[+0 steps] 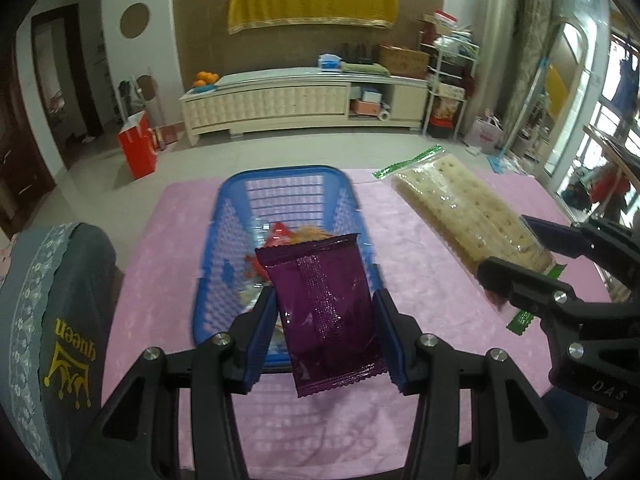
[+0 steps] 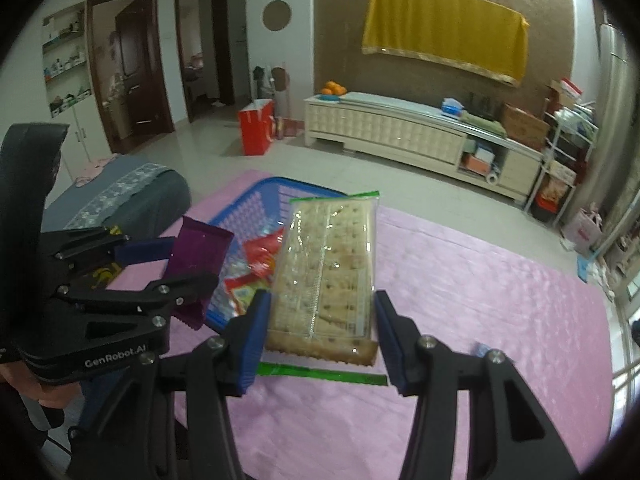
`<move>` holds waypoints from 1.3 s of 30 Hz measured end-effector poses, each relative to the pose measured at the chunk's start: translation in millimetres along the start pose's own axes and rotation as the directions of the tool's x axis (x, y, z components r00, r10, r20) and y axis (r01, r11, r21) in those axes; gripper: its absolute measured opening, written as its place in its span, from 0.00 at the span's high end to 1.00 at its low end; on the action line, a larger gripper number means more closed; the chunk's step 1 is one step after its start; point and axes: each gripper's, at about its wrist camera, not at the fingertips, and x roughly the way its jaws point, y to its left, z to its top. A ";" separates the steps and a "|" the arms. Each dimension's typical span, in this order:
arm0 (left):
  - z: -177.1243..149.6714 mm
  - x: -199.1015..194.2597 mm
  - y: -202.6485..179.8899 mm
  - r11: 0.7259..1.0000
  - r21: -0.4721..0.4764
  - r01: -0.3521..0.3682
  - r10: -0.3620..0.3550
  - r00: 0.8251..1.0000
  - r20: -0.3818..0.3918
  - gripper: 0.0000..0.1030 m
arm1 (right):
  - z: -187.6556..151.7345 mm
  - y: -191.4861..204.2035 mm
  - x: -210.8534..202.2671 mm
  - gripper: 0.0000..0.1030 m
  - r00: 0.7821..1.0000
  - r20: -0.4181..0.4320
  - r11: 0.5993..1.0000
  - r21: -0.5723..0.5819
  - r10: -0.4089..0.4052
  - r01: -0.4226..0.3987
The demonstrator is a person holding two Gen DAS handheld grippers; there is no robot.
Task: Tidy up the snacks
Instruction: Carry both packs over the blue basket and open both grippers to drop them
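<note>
My left gripper is shut on a purple snack packet and holds it over the near end of a blue plastic basket. The basket holds several small snack packets. My right gripper is shut on a long clear pack of crackers with green end strips, held above the pink tablecloth, right of the basket. In the left wrist view the crackers and the right gripper show at right. In the right wrist view the left gripper with the purple packet shows at left.
A grey cushioned chair back stands at the table's left edge. Beyond the table lie open floor, a red paper bag and a cream TV cabinet. A shelf rack stands at the far right.
</note>
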 end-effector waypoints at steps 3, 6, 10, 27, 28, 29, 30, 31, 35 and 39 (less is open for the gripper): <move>0.2 2.5 20.2 1.000 -0.026 -0.008 0.008 1.000 -0.006 0.55 | 6.7 12.9 11.3 0.46 1.000 -0.004 1.000 -0.018 0.024 -0.025; -0.1 5.9 33.0 0.999 -0.046 -0.011 0.010 1.000 -0.014 0.55 | 9.0 20.3 20.4 0.46 0.999 -0.010 0.999 -0.025 0.043 -0.043; -1.9 13.5 45.6 0.998 -0.056 -0.008 0.006 1.000 -0.023 0.55 | 11.5 28.0 35.5 0.46 0.997 -0.032 0.997 -0.027 0.066 -0.067; -4.8 60.8 64.6 0.997 -0.073 0.034 -0.040 0.995 -0.089 0.55 | 13.1 37.1 96.4 0.46 0.986 -0.126 0.994 -0.010 0.105 -0.107; -3.8 64.0 66.8 0.997 -0.076 0.035 -0.042 0.995 -0.091 0.55 | 12.9 36.5 100.0 0.46 0.985 -0.134 0.994 -0.008 0.107 -0.109; -3.2 65.3 67.8 0.996 -0.080 0.037 -0.045 0.995 -0.095 0.55 | 12.4 35.9 102.3 0.46 0.984 -0.140 0.994 -0.006 0.108 -0.110; -3.1 67.2 68.5 0.996 -0.085 0.041 -0.049 0.994 -0.097 0.55 | 12.1 35.6 104.6 0.46 0.983 -0.144 0.994 -0.006 0.109 -0.111; -2.9 68.8 67.7 0.995 -0.089 0.044 -0.053 0.993 -0.101 0.55 | 11.7 35.6 108.1 0.46 0.982 -0.152 0.994 -0.007 0.110 -0.113; -4.7 78.8 67.9 0.994 -0.095 0.053 -0.065 0.990 -0.127 0.55 | 13.0 34.1 114.1 0.46 0.980 -0.165 0.994 -0.009 0.110 -0.113; -6.3 81.5 66.1 0.994 -0.095 0.053 -0.066 0.988 -0.138 0.55 | 12.8 33.8 118.3 0.46 0.977 -0.178 0.993 0.001 0.113 -0.114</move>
